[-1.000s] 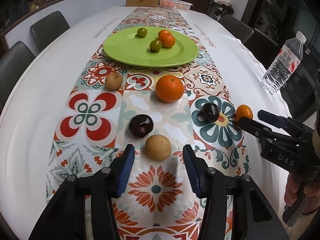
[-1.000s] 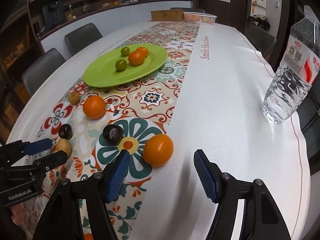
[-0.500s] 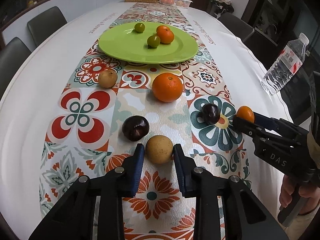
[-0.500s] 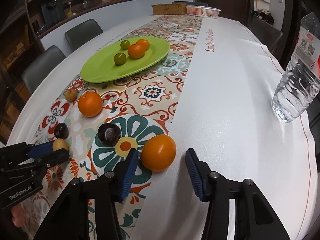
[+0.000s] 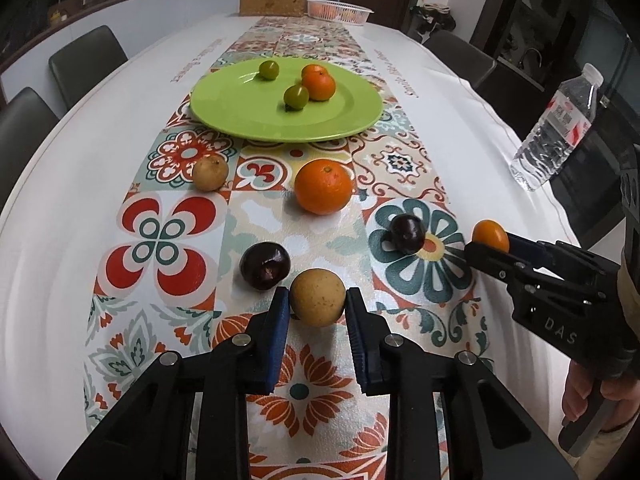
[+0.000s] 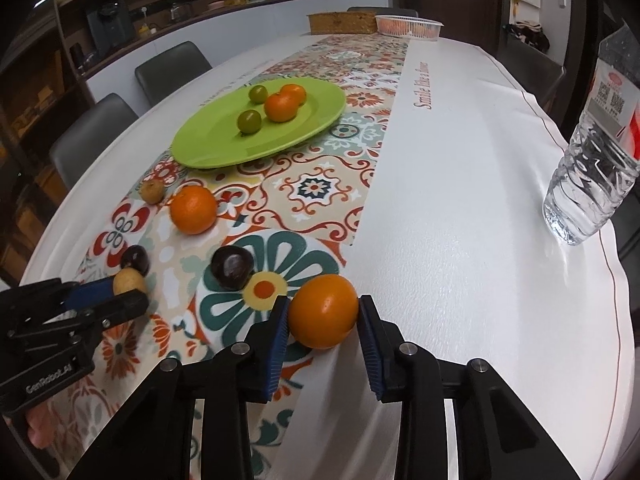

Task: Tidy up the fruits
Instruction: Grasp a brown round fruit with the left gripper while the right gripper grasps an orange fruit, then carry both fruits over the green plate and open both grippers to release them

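My left gripper (image 5: 317, 304) is shut on a tan round fruit (image 5: 317, 297) low over the patterned runner. My right gripper (image 6: 323, 312) is shut on a small orange (image 6: 323, 310) at the runner's right edge. A green plate (image 5: 240, 108) farther up the runner holds two green fruits and two oranges. Loose on the runner lie a big orange (image 5: 323, 186), a second tan fruit (image 5: 209, 168) and two dark plums (image 5: 265, 265) (image 5: 407, 233). The right gripper also shows in the left wrist view (image 5: 490, 246), the left gripper in the right wrist view (image 6: 128, 292).
A water bottle (image 6: 596, 168) stands on the white cloth at the right. A wicker box (image 5: 272, 5) and a white basket (image 5: 339, 10) sit at the table's far end. Dark chairs (image 5: 86, 60) line the left side.
Both grippers have moved forward and closed: the left pads now press the tan fruit, the right pads press the small orange. Other fruit has not moved.
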{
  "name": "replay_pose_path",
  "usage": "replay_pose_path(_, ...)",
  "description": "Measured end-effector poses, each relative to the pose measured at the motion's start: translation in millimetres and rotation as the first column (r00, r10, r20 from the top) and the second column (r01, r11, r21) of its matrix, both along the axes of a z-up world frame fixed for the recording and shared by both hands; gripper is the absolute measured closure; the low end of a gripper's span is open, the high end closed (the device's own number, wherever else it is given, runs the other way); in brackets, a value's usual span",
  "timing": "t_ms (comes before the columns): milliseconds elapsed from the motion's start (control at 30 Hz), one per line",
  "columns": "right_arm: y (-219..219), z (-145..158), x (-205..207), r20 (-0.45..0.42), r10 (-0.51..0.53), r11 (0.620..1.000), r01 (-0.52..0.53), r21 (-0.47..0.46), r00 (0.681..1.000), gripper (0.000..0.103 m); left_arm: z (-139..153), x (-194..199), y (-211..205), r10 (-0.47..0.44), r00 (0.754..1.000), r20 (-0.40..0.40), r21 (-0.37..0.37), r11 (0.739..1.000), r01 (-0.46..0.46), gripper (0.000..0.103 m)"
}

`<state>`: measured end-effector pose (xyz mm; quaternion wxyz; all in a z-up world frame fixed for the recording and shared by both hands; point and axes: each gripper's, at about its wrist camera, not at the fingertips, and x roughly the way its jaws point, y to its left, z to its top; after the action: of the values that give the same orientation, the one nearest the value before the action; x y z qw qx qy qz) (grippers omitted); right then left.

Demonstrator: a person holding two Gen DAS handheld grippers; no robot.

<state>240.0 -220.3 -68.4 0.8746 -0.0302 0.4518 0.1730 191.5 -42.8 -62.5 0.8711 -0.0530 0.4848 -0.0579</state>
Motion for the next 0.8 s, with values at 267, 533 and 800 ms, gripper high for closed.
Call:
replay_pose_path(267, 5.6, 20.6, -16.6, 0.038, 0.022, 1.000, -0.022, 0.014, 0.999, 0.068, 20.7, -10.8, 0.3, -0.020, 0.998, 0.059, -0.014, 1.000, 0.021, 0.075)
replay_pose_path(533, 12.7, 46.4, -29.9, 0.094, 0.037, 0.999, -0.039, 0.026, 0.995, 0.068, 43.9, -20.7, 3.8, -0.033, 0.991, 0.128, -0.022, 0.999, 0.036, 0.075)
replay_pose_path(800, 24.1, 70.2, -32.2, 0.153, 0.050, 0.998, -0.056, 0.032, 0.987, 0.068, 63.8, -25.4, 15.0, -0.030, 0.982, 0.185, -0.031, 0.999, 0.037, 0.075)
